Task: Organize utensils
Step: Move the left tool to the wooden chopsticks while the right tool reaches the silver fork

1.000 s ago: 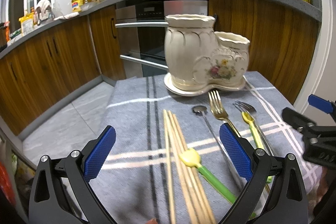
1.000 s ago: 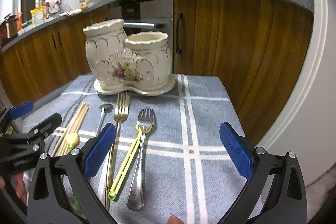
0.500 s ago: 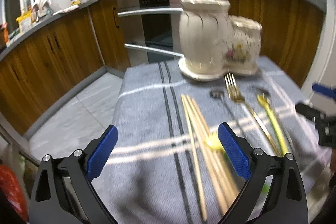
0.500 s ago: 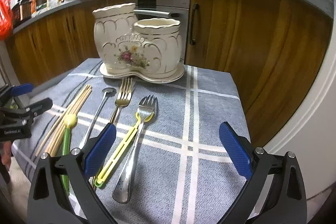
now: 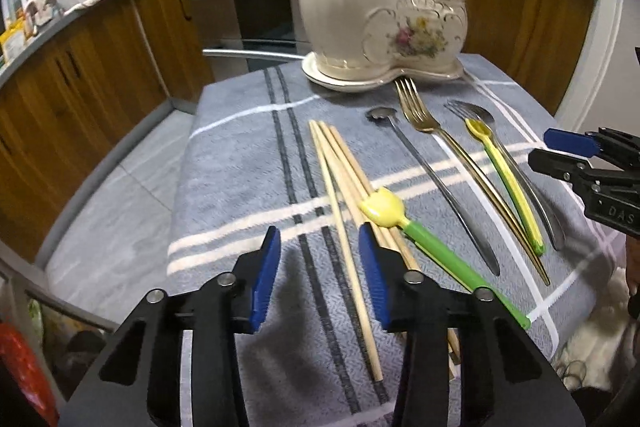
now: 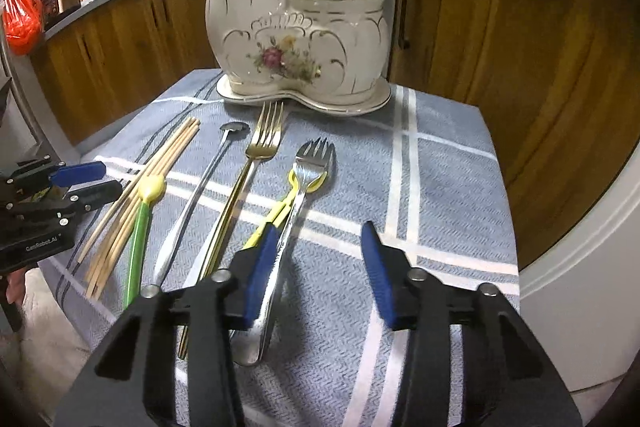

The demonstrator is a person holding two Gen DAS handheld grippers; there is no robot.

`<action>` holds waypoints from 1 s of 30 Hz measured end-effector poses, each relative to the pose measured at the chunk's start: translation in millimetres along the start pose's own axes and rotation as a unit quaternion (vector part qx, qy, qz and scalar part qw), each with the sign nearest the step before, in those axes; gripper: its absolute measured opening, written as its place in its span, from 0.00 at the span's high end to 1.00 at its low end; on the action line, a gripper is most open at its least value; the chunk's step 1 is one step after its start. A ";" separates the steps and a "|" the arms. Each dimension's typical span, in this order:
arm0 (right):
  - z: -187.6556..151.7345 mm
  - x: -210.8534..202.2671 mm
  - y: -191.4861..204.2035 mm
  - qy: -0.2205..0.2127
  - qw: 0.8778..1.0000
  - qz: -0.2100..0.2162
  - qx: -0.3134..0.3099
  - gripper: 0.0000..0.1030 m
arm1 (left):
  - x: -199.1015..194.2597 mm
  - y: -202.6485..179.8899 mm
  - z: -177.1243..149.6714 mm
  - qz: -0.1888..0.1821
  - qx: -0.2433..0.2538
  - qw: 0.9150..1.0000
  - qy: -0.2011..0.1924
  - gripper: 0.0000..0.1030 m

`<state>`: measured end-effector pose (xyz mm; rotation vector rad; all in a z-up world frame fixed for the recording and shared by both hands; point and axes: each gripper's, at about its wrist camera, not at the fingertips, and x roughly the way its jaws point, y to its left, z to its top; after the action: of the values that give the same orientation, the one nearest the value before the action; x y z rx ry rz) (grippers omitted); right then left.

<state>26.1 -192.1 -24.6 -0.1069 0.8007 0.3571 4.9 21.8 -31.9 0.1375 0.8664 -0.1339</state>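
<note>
Grey cloth (image 5: 240, 155) w/ white and dark stripes covers the small table, wooden cabinets (image 6: 520, 59) behind it. At the far end of the cloth stands the ceramic holder (image 6: 296, 43): cream, two joined pots, taller one on the left as seen from the right gripper's side, gold scallop lines, pink flower spray on the front, all on a matching saucer base. Everything else lies in front of the holder, handles pointing away from it. Furthest left of the holder, the bundle of pale wooden chopsticks (image 5: 344, 179), fanned a bit. A green-handled spoon (image 5: 440, 251) w/ yellow tulip-like head lies across them. Next, a long thin steel spoon (image 6: 188, 199) w/ tiny bowl, then the gold fork (image 6: 256, 163), its tines just reaching the holder's saucer. Furthest right, the steel spork (image 6: 304, 187) lying over a yellow-green plastic spoon (image 5: 504, 167). Left gripper (image 5: 318, 271) hangs over the cloth just left of the chopsticks, blue pads (image 5: 266, 275) have just been closing, now partway apart, nothing between them but cloth. Right gripper (image 6: 320, 267) likewise just narrowed, about half open, its left pad beside the spork's handle, not gripping it.
</note>
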 end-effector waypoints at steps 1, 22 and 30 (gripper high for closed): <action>-0.3 1.0 -0.1 0.002 1.000 0.002 0.002 0.63 | 1.0 -0.5 -0.3 -0.002 0.001 1.000 0.002 0.64; 18.7 34.2 -13.1 0.013 0.996 0.046 0.072 0.79 | 16.8 9.9 8.3 -0.003 -0.017 1.000 0.010 0.70; 22.9 41.7 -12.7 0.017 0.993 0.068 0.093 0.88 | 22.9 9.5 15.5 0.001 -0.015 1.000 0.014 0.70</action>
<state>72.9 -187.4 -39.1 0.1171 0.8745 0.4090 32.8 27.0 -38.9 0.1114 0.8954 -0.1177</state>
